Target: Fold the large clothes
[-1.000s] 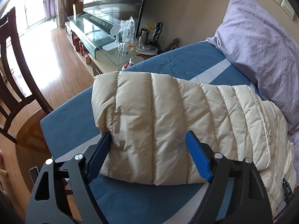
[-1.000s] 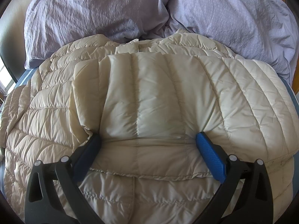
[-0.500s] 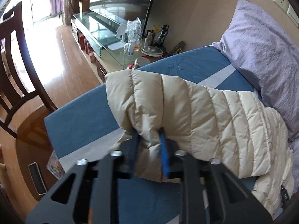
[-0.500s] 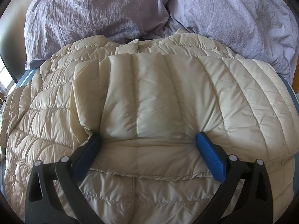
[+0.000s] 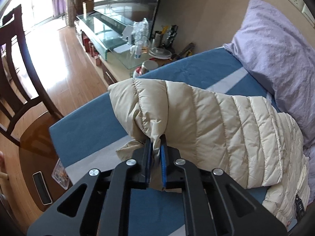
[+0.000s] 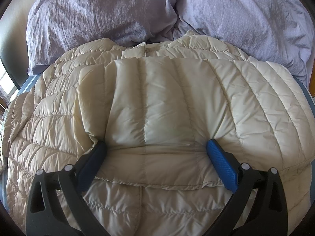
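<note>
A cream quilted down jacket [image 6: 157, 102] lies spread on a blue bed. One sleeve is folded across its body. In the left wrist view the other sleeve [image 5: 206, 122] stretches out over the blue sheet, and my left gripper [image 5: 156, 149] is shut on its cuff edge, bunching the fabric and lifting it a little. My right gripper [image 6: 155, 147] is open, its fingers pressed on the folded sleeve's cuff, straddling it on either side.
Lilac pillows [image 6: 110, 13] lie at the head of the bed, one also in the left wrist view [image 5: 275, 63]. Beyond the bed edge [image 5: 82, 118] are a wooden floor, a dark chair [image 5: 17, 78], and a cluttered glass TV stand [image 5: 110, 33].
My left gripper closed from wide open onto the sleeve cuff and has drawn the sleeve end up and inward. The right gripper has not moved.
</note>
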`<act>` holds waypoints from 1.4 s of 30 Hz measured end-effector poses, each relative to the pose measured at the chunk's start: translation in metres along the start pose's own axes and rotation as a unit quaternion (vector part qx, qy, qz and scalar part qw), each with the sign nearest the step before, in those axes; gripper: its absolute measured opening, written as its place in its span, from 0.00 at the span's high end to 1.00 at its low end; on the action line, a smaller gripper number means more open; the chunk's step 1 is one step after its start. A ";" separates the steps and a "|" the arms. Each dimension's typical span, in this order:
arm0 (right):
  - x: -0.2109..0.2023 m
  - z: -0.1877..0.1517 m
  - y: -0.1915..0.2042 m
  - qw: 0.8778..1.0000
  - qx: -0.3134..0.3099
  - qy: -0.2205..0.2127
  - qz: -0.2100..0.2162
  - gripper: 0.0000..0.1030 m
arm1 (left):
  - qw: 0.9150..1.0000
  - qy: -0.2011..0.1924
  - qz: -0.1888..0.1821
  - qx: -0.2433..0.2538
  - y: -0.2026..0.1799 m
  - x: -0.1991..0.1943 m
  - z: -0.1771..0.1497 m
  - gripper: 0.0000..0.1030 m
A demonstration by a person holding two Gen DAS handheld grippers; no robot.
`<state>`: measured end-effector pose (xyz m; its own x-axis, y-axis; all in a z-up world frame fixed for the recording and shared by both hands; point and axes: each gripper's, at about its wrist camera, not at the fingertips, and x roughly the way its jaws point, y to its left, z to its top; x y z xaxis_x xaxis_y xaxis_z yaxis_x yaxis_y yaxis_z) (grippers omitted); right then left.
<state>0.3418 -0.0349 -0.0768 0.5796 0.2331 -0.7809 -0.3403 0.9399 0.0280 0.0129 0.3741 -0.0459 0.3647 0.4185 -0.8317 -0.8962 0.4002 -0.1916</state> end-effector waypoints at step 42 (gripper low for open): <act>0.001 0.003 0.001 1.000 0.002 -0.001 0.002 0.02 | 0.994 -0.068 -0.054 0.069 -0.098 -0.062 0.011 0.95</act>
<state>0.3439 -0.0329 -0.0756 0.5790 0.2378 -0.7799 -0.3396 0.9399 0.0346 0.0812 0.3180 0.0300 0.4967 0.4696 -0.7299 -0.8098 0.5534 -0.1950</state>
